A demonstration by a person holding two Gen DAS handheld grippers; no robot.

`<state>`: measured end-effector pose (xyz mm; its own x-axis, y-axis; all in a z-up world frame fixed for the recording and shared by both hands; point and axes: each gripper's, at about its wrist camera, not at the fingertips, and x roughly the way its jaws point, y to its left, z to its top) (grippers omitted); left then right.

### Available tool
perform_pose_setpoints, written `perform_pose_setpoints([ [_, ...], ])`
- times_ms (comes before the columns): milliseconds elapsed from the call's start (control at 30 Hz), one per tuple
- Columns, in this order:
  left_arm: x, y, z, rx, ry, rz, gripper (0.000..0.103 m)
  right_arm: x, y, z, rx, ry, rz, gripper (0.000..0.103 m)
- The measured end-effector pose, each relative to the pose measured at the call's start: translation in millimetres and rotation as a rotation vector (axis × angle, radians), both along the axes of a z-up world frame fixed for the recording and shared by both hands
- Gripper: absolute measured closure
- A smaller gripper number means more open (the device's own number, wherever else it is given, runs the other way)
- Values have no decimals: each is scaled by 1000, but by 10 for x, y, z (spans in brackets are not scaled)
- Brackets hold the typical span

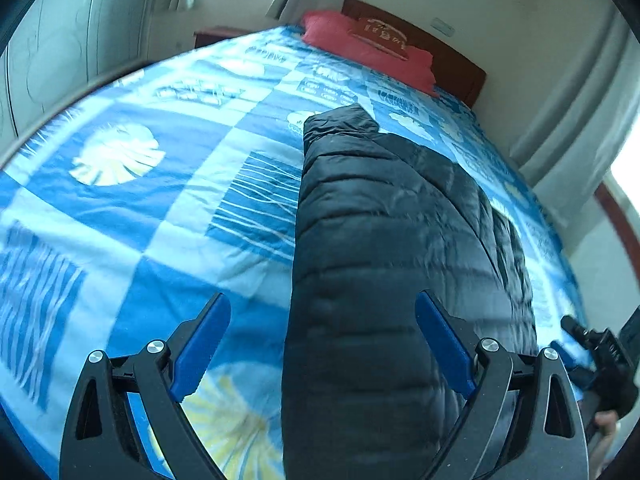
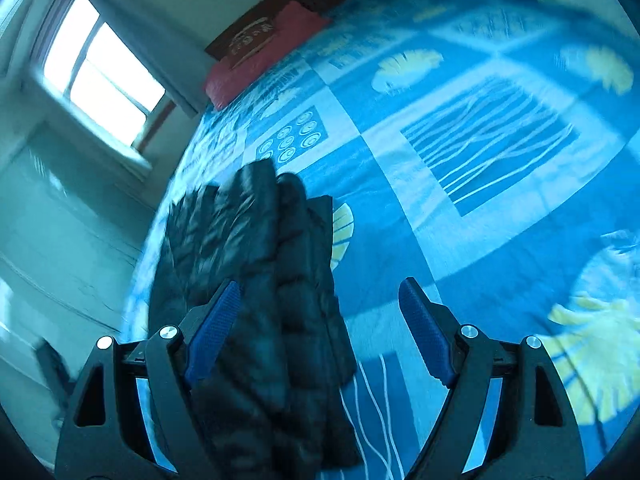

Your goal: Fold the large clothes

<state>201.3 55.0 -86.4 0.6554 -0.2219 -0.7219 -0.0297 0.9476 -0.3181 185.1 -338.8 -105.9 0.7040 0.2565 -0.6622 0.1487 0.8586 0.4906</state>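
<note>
Black quilted puffer jacket (image 1: 384,248) lies folded lengthwise into a long narrow bundle on the blue patterned bedspread (image 1: 132,208), its far end pointing toward the red pillow (image 1: 372,52).

Judged light, soft and springy, with a slick shell likely to slide and puff back open; best taken at the stitched edges or corners of the near end, through all layers. Left gripper (image 1: 323,344): jaws wide apart above the bundle, nothing pinched. Right gripper (image 2: 320,330): jaws wide apart, jacket lying below the left finger, no visible clamping.
</note>
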Motion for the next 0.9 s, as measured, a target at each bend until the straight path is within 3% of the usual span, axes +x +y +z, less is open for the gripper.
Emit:
perform_pose_setpoints([
  [267, -571, -211, 215, 142, -60, 12, 11, -555, 528, 258, -260, -35, 20, 21],
  [400, -787, -367, 306, 263, -91, 12, 11, -767, 718, 380, -339, -57, 24, 16],
  [500, -919, -423, 380, 312, -106, 34, 11, -902, 856, 470, -382, -85, 38, 16],
  [900, -1330, -539, 682, 286, -184, 28, 11, -1288, 1004, 783, -419, -175, 56, 14],
])
